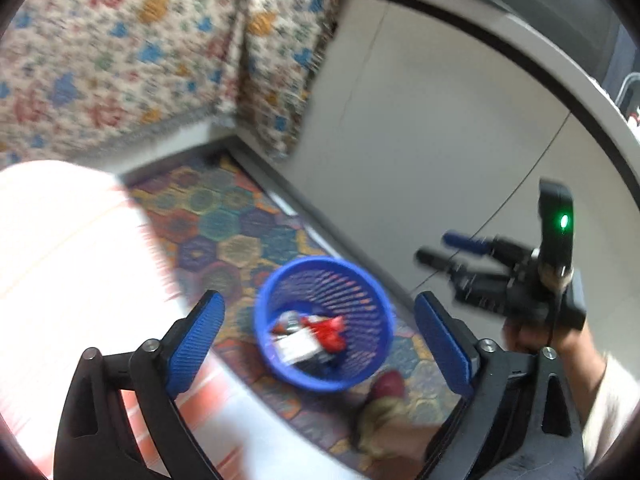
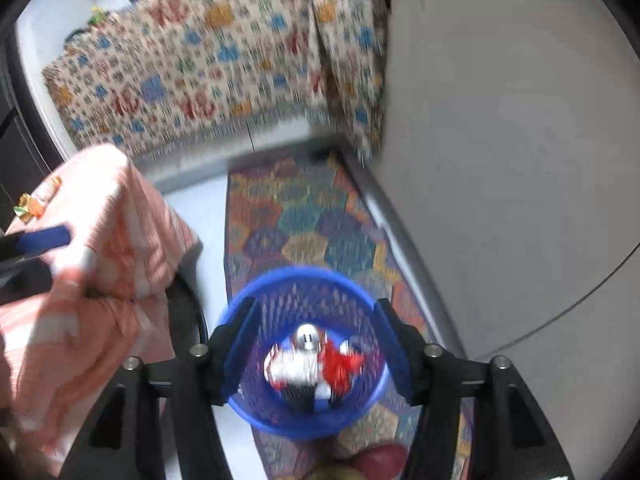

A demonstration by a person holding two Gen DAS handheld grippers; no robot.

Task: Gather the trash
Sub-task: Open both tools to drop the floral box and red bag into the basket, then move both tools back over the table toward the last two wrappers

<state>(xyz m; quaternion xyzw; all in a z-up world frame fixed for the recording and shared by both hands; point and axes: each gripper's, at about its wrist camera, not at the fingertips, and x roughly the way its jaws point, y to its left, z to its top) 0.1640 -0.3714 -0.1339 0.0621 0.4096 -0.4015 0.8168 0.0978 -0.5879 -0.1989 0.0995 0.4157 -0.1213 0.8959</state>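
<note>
A blue mesh trash basket [image 1: 362, 280] stands on a patterned rug and holds red and white wrappers [image 1: 312, 332] and a can. My left gripper [image 1: 320, 328] is open and empty, above and in front of the basket. My right gripper [image 2: 310, 354] is open and empty, directly over the basket [image 2: 256, 408], with the wrappers [image 2: 316, 364] seen between its fingers. The right gripper also shows in the left wrist view [image 1: 448, 248], held in a hand at the right. A gold candy wrapper [image 2: 30, 204] lies on the orange-striped cloth at the far left.
An orange and white striped cloth [image 2: 92, 264] covers a table on the left. A floral-covered sofa [image 1: 120, 48] stands behind. The hexagon-patterned rug [image 1: 224, 224] lies along a grey wall [image 1: 420, 140]. A red-toed foot [image 1: 388, 386] is near the basket.
</note>
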